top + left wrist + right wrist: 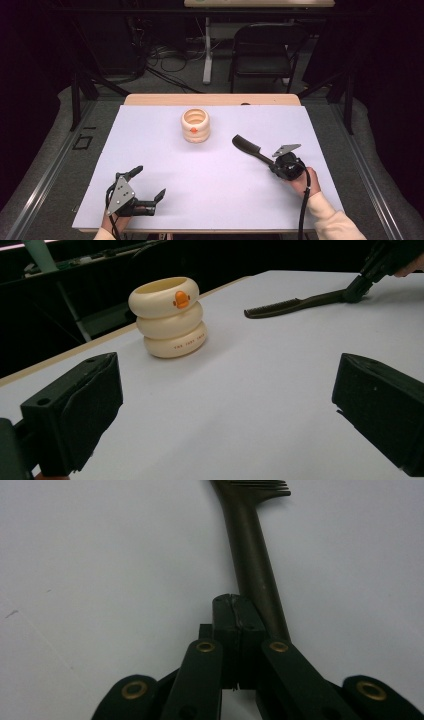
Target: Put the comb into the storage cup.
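A cream holder [195, 127] shaped like three stacked rings, with an orange duck beak, stands upright at the back middle of the white mat [210, 190]; it appears again as the holder [169, 320] ahead in the left gripper view. A dark comb [247, 146] lies flat to its right, teeth end toward the holder. My right gripper [272, 162] is shut, pads pressed together, its tip resting on the handle of the comb [252, 545]; the handle runs under the right pad, not between the pads. My left gripper [150, 181] lies open and empty near the front left.
The mat covers a wooden table [150, 99]. Beyond the far edge are a black folding chair [262, 47], a white table leg and loose cables on the floor. Bare mat lies between the two grippers.
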